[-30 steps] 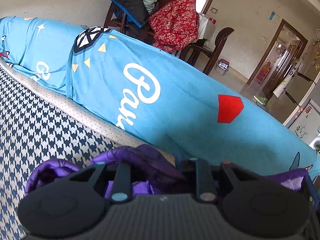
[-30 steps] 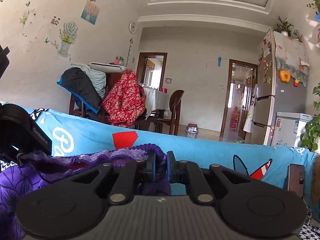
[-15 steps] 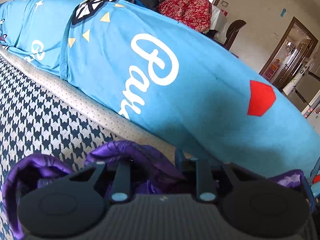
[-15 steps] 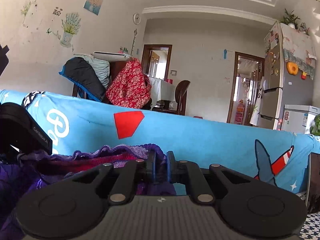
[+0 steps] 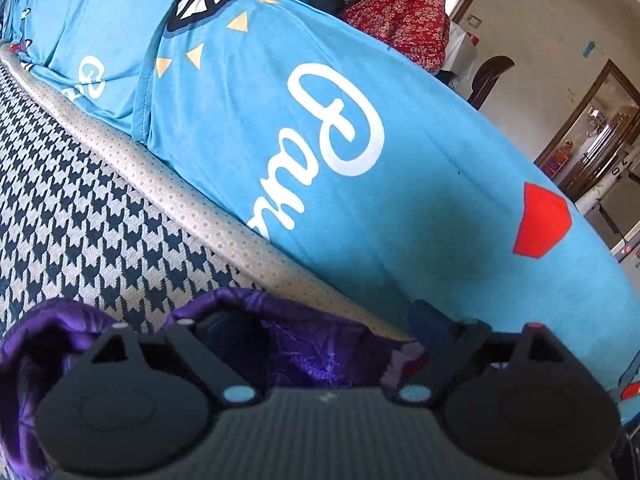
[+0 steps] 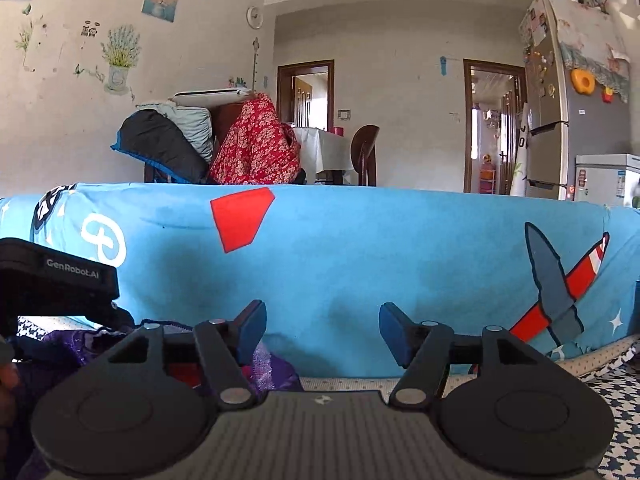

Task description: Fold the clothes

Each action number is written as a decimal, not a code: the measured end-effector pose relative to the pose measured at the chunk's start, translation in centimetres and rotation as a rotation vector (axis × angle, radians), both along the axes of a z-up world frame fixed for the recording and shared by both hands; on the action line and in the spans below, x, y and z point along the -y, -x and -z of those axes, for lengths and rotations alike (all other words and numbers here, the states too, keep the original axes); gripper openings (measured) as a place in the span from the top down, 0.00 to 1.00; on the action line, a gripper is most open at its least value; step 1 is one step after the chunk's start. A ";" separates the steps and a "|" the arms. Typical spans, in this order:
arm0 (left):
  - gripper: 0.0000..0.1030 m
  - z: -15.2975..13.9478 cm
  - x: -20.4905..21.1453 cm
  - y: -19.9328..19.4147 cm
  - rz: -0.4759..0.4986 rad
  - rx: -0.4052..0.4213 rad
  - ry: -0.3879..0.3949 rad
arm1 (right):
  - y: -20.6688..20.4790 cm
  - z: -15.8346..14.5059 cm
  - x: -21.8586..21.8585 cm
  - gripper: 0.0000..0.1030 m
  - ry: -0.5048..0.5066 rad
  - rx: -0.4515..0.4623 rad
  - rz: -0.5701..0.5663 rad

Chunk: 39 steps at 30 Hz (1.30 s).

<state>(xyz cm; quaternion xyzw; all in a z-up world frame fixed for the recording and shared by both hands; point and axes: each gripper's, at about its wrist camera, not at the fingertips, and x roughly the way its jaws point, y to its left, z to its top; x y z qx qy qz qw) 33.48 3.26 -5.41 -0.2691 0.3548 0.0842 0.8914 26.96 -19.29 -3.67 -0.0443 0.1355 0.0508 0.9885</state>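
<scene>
— Houndstooth seat cover (image 5: 72, 216), navy and cream in a coarse weave, with a dotted grey trim strip (image 5: 168, 184) along the blue backrest cover (image 5: 400, 208)?

— Yes; that backrest cloth is smooth, printed with white script and a red pentagon. Behind it stand chairs heaped with clothes (image 6: 256, 148).

— And the purple garment (image 5: 312, 348)?

— Crumpled on the seat below the backrest, shiny and lacy. The left claw (image 5: 324, 332) stands spread over it; the right claw (image 6: 322, 328) gapes empty just beside it.
</scene>
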 end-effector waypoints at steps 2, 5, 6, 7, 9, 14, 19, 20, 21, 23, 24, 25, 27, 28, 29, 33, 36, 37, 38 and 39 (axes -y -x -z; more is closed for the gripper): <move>0.12 -0.7 -0.6 0.4 -0.032 0.007 0.014 | 0.1 -0.3 0.3 0.40 -0.014 -0.003 0.000; 0.05 -2.6 -0.7 1.4 -0.088 0.038 -0.090 | 0.1 -0.8 0.7 0.40 -0.036 -0.007 0.001; 0.03 -3.3 -0.7 1.7 -0.097 0.040 -0.133 | 0.2 -1.0 0.7 0.40 -0.032 -0.011 -0.005; 0.03 -3.9 -0.6 2.0 -0.099 0.039 -0.163 | 0.4 -1.2 0.7 0.40 -0.024 -0.017 -0.014; 0.03 -4.9 -0.7 2.6 -0.088 0.036 -0.181 | 0.7 -1.7 0.6 0.40 -0.006 -0.026 -0.029; 0.02 -7.0 0.4 5.1 -0.029 0.053 -0.271 | 2.1 -3.3 1.0 0.40 -0.011 -0.050 -0.059; 0.00 -7.9 1.8 8.7 0.035 0.062 -0.366 | 4.4 -3.8 1.8 0.40 0.020 -0.081 -0.101; 0.00 -7.8 1.8 9.5 0.047 0.055 -0.359 | 5.0 -3.8 2.1 0.40 0.016 -0.091 -0.101; 0.00 -7.6 1.8 10.3 0.058 0.047 -0.351 | 5.6 -3.7 2.4 0.40 0.011 -0.106 -0.100; 0.00 -7.0 1.7 11.6 0.077 0.019 -0.336 | 6.8 -3.5 3.0 0.40 0.002 -0.141 -0.097; 0.00 -6.8 1.7 12.4 0.084 0.008 -0.338 | 7.4 -3.4 3.3 0.40 -0.002 -0.159 -0.096; 0.00 -6.6 1.7 13.1 0.090 -0.003 -0.340 | 8.2 -3.2 3.5 0.40 0.006 -0.169 -0.102; 0.00 -6.1 1.7 14.5 0.104 -0.025 -0.345 | 9.8 -3.0 3.7 0.40 0.030 -0.183 -0.120; 0.00 -5.8 1.6 15.3 0.106 -0.038 -0.341 | 10.7 -2.9 3.7 0.40 0.042 -0.190 -0.128; 0.00 -5.6 1.5 16.0 0.108 -0.052 -0.337 | 11.5 -2.6 3.7 0.40 0.065 -0.202 -0.139; 0.00 -4.6 0.7 18.5 0.086 -0.128 -0.275 | 14.3 -1.1 3.5 0.40 0.174 -0.243 -0.183; 0.00 -4.6 0.0 20.1 0.051 -0.138 -0.221 | 14.8 -0.6 3.7 0.40 0.177 -0.246 -0.195; 0.00 -4.7 -0.3 20.6 0.039 -0.133 -0.202 | 14.7 -0.4 3.8 0.40 0.172 -0.248 -0.190; 0.00 -4.6 -0.4 20.9 0.028 -0.131 -0.187 | 14.5 -0.2 3.9 0.40 0.168 -0.249 -0.182; 0.00 -4.6 -0.6 21.2 0.017 -0.129 -0.172 | 14.4 0.0 4.0 0.40 0.164 -0.251 -0.173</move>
